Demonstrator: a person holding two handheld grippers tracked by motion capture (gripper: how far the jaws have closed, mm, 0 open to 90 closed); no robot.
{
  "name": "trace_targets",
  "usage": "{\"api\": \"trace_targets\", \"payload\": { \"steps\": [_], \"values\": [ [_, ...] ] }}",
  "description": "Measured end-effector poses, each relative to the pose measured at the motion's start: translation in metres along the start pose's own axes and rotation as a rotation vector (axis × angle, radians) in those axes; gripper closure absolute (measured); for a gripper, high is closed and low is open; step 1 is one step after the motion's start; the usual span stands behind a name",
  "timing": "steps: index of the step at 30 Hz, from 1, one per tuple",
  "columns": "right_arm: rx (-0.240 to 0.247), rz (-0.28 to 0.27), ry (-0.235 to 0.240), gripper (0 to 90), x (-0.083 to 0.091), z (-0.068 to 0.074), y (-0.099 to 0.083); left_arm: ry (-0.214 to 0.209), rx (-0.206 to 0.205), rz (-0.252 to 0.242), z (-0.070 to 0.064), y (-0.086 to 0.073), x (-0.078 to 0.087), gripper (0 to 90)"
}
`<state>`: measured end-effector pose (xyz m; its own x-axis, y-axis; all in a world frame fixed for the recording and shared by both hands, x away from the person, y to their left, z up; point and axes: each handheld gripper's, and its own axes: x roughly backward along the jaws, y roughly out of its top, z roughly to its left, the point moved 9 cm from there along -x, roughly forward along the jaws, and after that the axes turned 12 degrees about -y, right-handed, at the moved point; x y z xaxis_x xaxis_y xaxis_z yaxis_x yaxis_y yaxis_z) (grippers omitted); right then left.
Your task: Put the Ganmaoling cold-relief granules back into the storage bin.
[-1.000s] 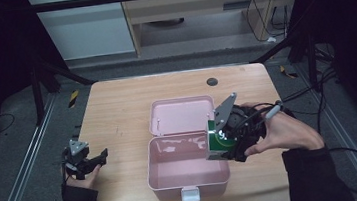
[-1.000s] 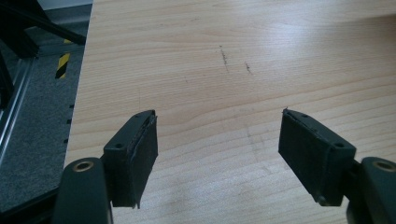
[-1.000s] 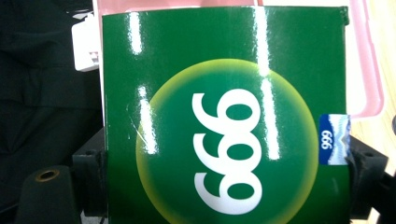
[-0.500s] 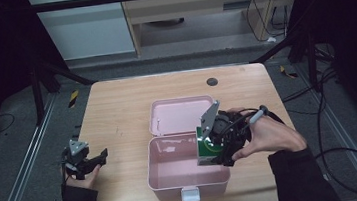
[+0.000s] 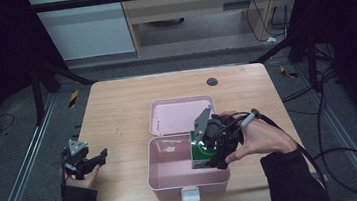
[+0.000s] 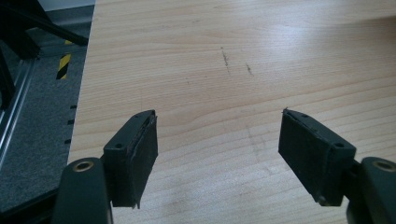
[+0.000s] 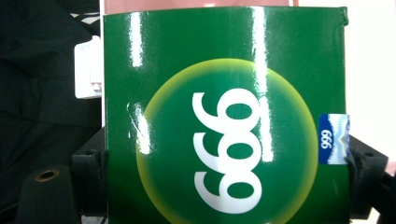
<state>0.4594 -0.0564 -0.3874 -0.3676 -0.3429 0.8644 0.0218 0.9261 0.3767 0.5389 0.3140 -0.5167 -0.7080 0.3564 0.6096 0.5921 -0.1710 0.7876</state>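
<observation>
A green carton [image 5: 202, 153] printed with a yellow disc and white digits is clamped in my right gripper [image 5: 214, 147], at the right inner side of the open pink box [image 5: 167, 179]. In the right gripper view the green carton [image 7: 224, 116] sits between both black jaws, with the box's white latch [image 7: 88, 70] behind it. My left gripper [image 5: 88, 160] stands open at the table's left edge, low over bare wood. The left gripper view shows the left gripper [image 6: 217, 154] with its jaws wide apart and nothing between them.
The pink box's lid [image 5: 182, 115] lies open flat behind it. A small dark round disc [image 5: 212, 82] lies near the wooden table's [image 5: 116, 102] far edge. A cable [image 5: 343, 153] trails off to the right of my right forearm.
My right gripper has carried the green carton leftward and down, from beside the box's right rim into the box. The left gripper has stayed still.
</observation>
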Motion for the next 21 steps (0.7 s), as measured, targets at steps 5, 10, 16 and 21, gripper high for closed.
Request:
{"api": "trace_targets", "payload": {
  "steps": [5,10,16,21],
  "values": [
    [0.021,0.008,-0.005,15.9,-0.006,0.002,0.0,0.001,-0.001,-0.002,0.0,0.0,0.0,27.8],
    [0.011,0.021,0.019,15.9,-0.012,0.006,-0.004,0.001,0.001,-0.004,0.001,0.0,0.001,27.8],
    [0.01,0.029,0.028,16.0,-0.022,0.01,-0.011,0.002,0.0,-0.003,0.001,0.0,0.001,27.8],
    [0.01,0.033,0.046,15.9,-0.029,0.014,-0.014,0.001,0.002,-0.002,0.001,0.0,0.001,27.8]
  ]
}}
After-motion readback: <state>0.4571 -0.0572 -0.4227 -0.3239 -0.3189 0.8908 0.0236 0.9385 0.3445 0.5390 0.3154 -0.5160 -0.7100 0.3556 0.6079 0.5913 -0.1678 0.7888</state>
